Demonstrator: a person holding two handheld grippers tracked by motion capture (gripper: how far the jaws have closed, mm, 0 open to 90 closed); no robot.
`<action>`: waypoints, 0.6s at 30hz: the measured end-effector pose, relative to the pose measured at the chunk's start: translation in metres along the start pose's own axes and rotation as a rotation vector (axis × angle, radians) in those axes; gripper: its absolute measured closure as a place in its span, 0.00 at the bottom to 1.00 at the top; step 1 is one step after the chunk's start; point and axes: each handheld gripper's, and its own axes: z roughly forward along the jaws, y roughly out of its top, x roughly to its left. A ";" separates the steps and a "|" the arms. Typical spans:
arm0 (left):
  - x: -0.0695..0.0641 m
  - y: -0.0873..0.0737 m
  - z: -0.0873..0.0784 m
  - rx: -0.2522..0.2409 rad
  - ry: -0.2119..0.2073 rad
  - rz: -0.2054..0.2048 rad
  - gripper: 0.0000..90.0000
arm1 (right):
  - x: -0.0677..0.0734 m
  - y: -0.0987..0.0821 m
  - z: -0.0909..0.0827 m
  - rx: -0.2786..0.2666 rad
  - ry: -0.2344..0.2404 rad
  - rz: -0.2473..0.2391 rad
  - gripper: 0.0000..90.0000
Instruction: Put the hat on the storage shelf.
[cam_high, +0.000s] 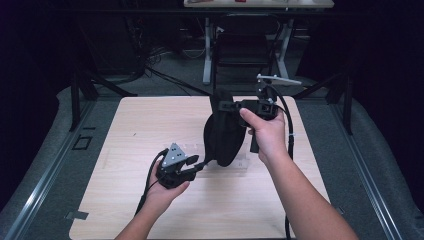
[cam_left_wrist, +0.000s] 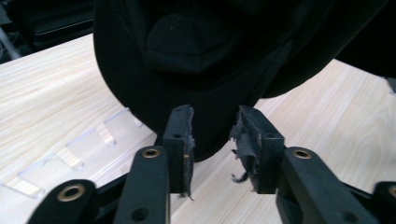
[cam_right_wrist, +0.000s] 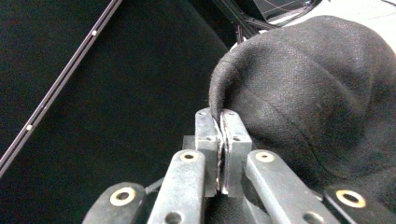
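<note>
Left gripper (cam_high: 196, 165): jaws parted, holding nothing; their worn pads (cam_left_wrist: 187, 140) flank the lowest edge of the black cap (cam_high: 223, 137), which hangs just ahead of them, seemingly not yet touched.

Clear plastic stand (cam_left_wrist: 84, 144): lies flat on the wooden table (cam_high: 150, 125), left of and beneath the left gripper's jaws, under the cap.

Black cap: lifted, hanging down from the right gripper.

Right gripper (cam_high: 227, 106): jaws pressed together on a fold of the cap's fabric rim (cam_right_wrist: 217, 100).

Progress, judged: the lift is done; the second grasp at the lower edge is pending, and all further handling remains.
</note>
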 end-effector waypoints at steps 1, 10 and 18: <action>-0.001 0.001 -0.001 -0.007 -0.008 -0.001 0.75 | 0.000 0.000 0.000 0.001 0.000 0.000 0.97; -0.011 0.005 0.003 0.005 -0.017 0.043 0.78 | 0.002 -0.001 0.004 -0.004 0.008 0.005 0.97; -0.013 0.005 0.008 0.025 0.024 0.101 0.87 | 0.003 -0.002 0.004 0.003 0.014 -0.001 0.97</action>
